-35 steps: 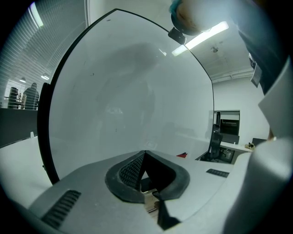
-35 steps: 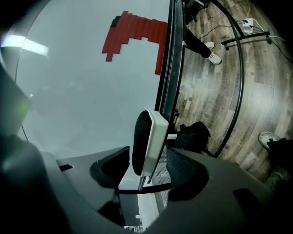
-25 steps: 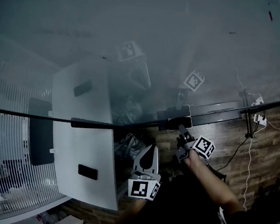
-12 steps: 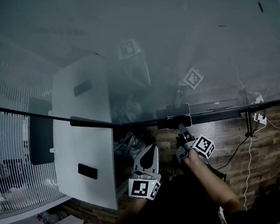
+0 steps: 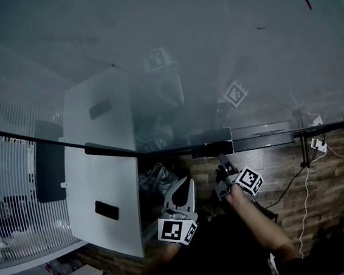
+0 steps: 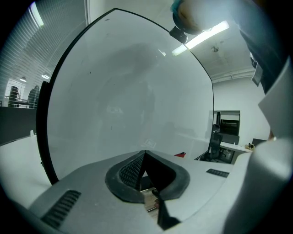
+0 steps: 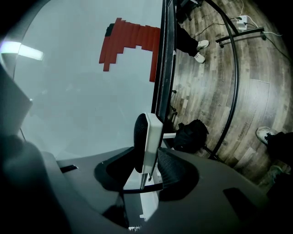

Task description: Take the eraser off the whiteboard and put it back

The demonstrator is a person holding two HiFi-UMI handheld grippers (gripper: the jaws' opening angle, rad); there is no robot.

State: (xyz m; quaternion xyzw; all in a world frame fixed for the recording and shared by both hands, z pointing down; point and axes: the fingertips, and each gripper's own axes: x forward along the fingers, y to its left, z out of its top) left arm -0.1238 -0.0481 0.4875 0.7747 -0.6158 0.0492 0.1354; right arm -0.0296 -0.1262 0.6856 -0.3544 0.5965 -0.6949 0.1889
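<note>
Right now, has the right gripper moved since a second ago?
No. The right gripper sits at the same spot below the whiteboard's bottom rail; only its jaws have been closing, with the eraser between them.

No word, number or brand is showing clearly enough to be read. The only signs are black-and-white square code markers. One is facing the camera on the white plastic cube low in the middle of the head view (image 5: 173,231). Another is sitting on the smaller white cube further right (image 5: 250,180). A faint reflected marker (image 5: 157,60) and a second reflected marker (image 5: 235,93) are showing in the glossy grey whiteboard (image 5: 62,18).
</note>
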